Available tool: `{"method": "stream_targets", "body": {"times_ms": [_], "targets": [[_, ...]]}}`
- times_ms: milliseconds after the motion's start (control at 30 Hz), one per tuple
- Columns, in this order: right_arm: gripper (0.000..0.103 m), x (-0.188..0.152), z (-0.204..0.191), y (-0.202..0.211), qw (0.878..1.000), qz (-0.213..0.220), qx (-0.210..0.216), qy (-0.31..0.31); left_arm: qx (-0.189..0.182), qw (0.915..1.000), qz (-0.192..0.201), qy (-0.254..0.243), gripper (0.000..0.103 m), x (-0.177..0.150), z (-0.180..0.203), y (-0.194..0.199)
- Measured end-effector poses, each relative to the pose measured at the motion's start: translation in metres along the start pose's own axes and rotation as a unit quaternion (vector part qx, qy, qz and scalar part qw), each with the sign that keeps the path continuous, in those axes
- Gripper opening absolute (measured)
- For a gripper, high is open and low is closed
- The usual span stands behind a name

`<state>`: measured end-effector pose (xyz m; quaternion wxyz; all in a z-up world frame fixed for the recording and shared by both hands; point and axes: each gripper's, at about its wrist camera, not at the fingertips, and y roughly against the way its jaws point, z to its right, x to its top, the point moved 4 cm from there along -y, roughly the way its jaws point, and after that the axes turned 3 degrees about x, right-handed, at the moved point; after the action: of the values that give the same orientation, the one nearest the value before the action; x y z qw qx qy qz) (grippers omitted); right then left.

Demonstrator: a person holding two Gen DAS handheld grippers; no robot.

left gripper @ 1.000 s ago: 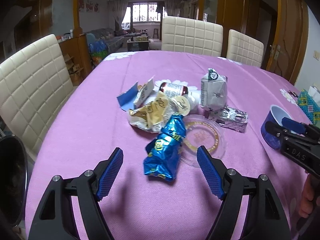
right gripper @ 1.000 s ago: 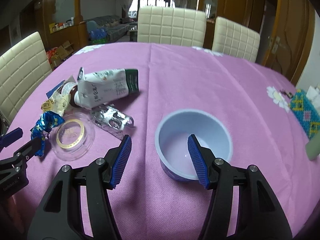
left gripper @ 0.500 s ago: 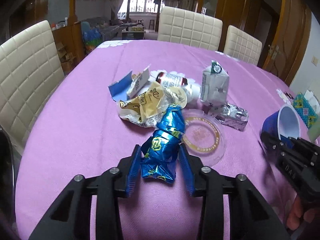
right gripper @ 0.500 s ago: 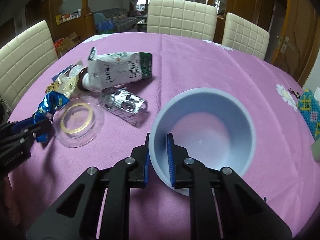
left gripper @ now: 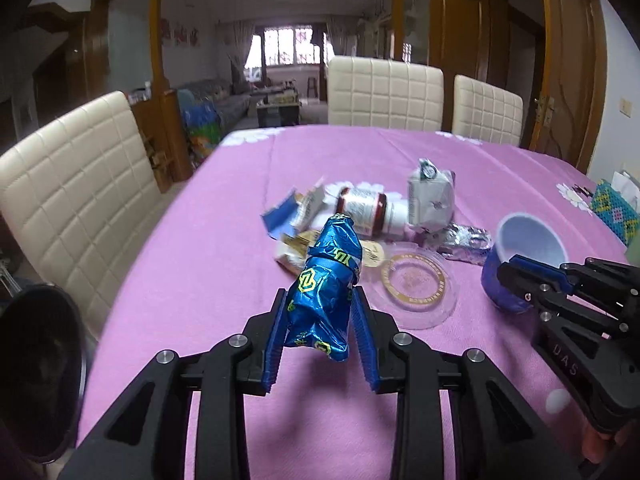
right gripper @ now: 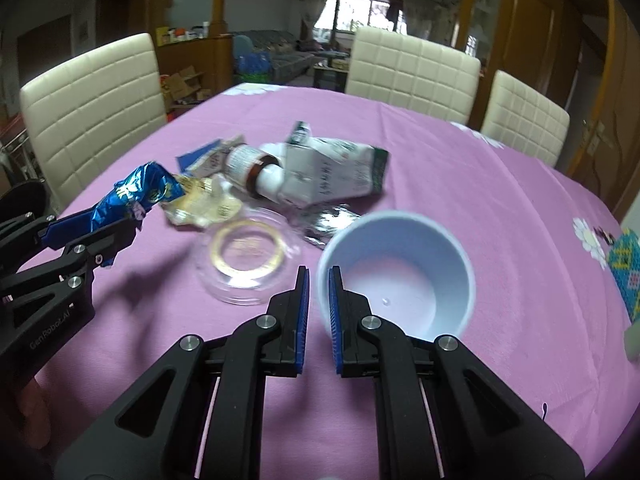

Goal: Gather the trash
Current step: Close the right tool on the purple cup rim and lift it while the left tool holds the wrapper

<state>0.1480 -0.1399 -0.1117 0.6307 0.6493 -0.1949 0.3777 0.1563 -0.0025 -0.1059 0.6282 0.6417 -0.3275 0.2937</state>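
Note:
My left gripper (left gripper: 320, 322) is shut on a crumpled blue foil wrapper (left gripper: 326, 284) and holds it above the purple tablecloth; the wrapper also shows in the right wrist view (right gripper: 136, 194). My right gripper (right gripper: 318, 296) is shut on the near rim of a pale blue plastic cup (right gripper: 400, 272), tilted and lifted; the cup shows in the left wrist view (left gripper: 524, 252) too. On the table lie a clear lid with a gold ring (right gripper: 244, 254), a brown bottle (right gripper: 256, 174), a white carton (right gripper: 332, 174), a gold wrapper (right gripper: 200, 200) and a silver foil pack (right gripper: 330, 222).
Cream padded chairs (left gripper: 80, 188) stand at the left and far sides (left gripper: 384, 92). A colourful beaded tissue box (right gripper: 624, 268) sits at the right table edge. A dark round bin (left gripper: 36, 376) is at the lower left, beside the table.
My left gripper closed on the blue wrapper and lifted it off the table. My right gripper closed on the cup's rim and raised it, tilted.

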Motion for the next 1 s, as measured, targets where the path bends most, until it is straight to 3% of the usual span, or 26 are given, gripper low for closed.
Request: {"method": "stream_targets", "body": {"times_ms": [333,633,733,867,933,967,1000], "targets": [[0.011,0.011,-0.033,0.026,0.997,0.038,0.054,0.035,0.016,0.9995,0.025,0.013,0.031,-0.003,-0.027,0.028],[0.009,0.013,-0.043,0.034,0.995,0.045,0.083,0.041,0.026,0.9987,0.038,0.023,0.031,-0.005,-0.041,0.040],[0.009,0.013,-0.043,0.036,0.995,0.047,0.076,0.046,0.025,0.9986,0.040,0.022,0.031,-0.005,-0.041,0.041],[0.012,0.015,-0.013,0.039,0.998,0.049,0.029,0.018,0.023,0.9988,0.036,0.022,0.031,-0.008,-0.041,0.039],[0.028,0.013,0.008,0.038,0.999,0.037,0.012,-0.005,0.016,0.9992,0.030,0.022,0.031,-0.010,-0.038,0.037],[0.069,0.010,0.019,0.040,0.999,0.040,-0.002,-0.020,0.012,0.9994,0.026,0.021,0.031,-0.011,-0.036,0.034],[0.099,0.008,0.027,0.045,0.998,0.060,-0.008,-0.031,0.007,0.9995,0.023,0.019,0.031,-0.011,-0.032,0.032]]}}
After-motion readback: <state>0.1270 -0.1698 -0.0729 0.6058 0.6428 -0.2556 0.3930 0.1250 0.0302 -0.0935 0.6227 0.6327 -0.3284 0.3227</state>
